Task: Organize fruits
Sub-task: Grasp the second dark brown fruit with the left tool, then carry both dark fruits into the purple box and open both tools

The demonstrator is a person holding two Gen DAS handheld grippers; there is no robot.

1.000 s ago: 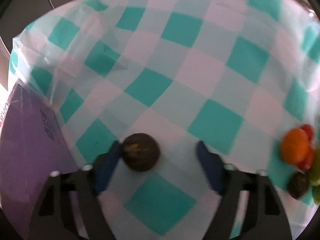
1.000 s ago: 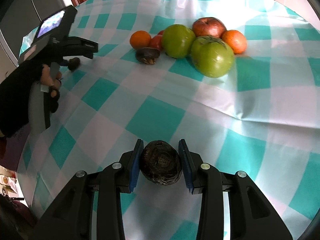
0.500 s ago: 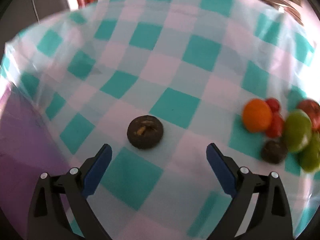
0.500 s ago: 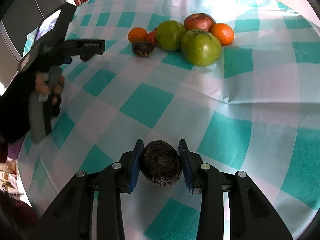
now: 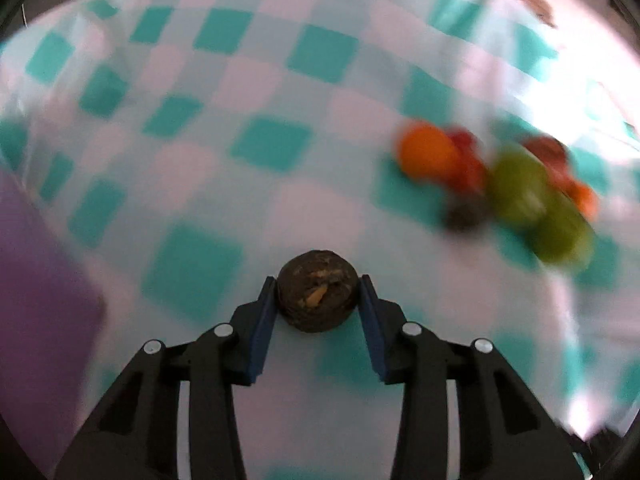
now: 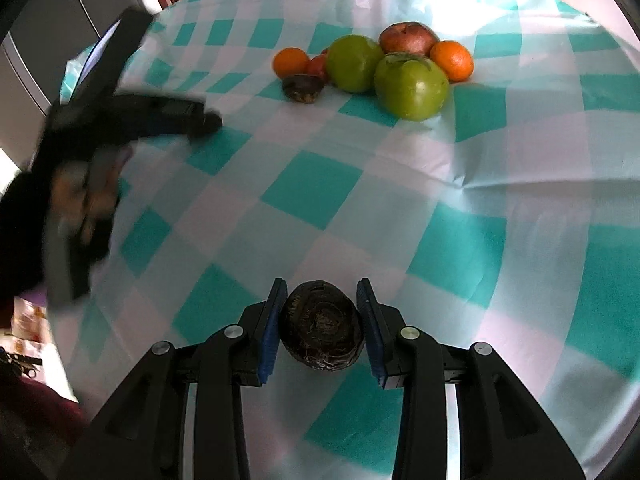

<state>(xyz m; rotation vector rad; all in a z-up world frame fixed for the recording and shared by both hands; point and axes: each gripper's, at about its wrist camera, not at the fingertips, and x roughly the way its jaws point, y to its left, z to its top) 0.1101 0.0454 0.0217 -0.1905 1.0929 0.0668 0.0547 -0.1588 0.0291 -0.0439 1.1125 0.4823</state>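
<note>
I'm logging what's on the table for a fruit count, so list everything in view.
Dark brown fruits: three; one in each claw, one at the pile's front.
Green fruits: two, in the far pile.
Oranges: two, at the pile's ends.
Red apple: one, at the pile's back.
Small red fruit: at least one, beside the left orange.
Checked cloth: one, teal and white, over the table.
Left claw: closing around its fruit.
Right claw: shut on its fruit.

I'm seeing two oranges (image 6: 291, 61), two green apples (image 6: 411, 85), one red apple (image 6: 407, 37), one small red fruit (image 6: 318, 68), and three dark brown fruits (image 6: 322, 326), two in grippers (image 6: 321, 312).
</note>
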